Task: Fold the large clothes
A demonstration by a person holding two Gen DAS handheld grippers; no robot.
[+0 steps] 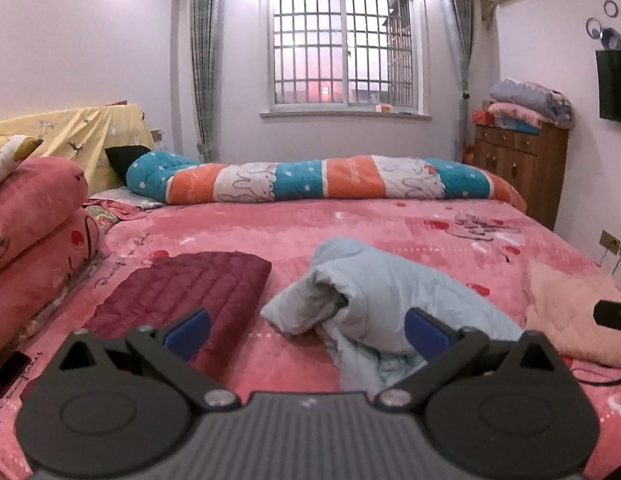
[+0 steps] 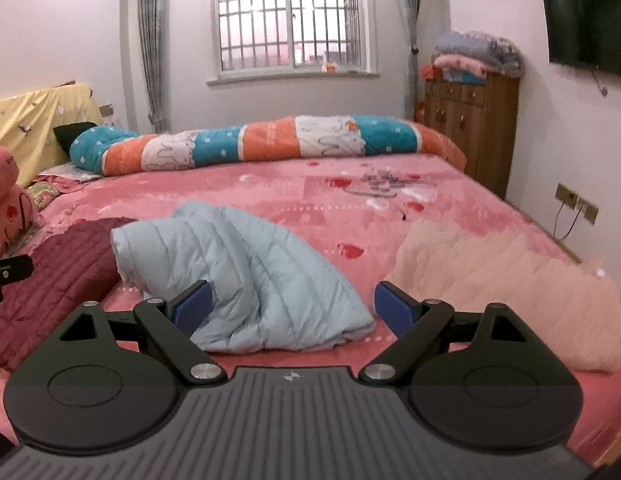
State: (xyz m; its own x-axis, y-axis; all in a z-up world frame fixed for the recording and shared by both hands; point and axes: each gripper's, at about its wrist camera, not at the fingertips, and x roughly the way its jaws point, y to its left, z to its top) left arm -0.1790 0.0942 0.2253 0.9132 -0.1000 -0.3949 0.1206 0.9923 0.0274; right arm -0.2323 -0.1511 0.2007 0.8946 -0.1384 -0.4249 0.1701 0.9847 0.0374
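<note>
Jacket (image 2: 246, 276) lies crumpled mid-bed between maroon (image 1: 190, 292) and peach (image 2: 510, 292) garments; both hand-held grippers (image 1: 306, 330) (image 2: 292, 306) gape wide.

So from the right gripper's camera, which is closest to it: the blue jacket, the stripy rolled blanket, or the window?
1. Light blue jacket, crumpled right before the right gripper.
2. Stripy rolled blanket, across the bed's far side.
3. Window, on the back wall.

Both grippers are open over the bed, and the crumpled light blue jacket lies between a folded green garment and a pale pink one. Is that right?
One thing is wrong: the folded garment left of the light blue jacket is dark red, not green, as the left wrist view shows. The rest stands.
</note>
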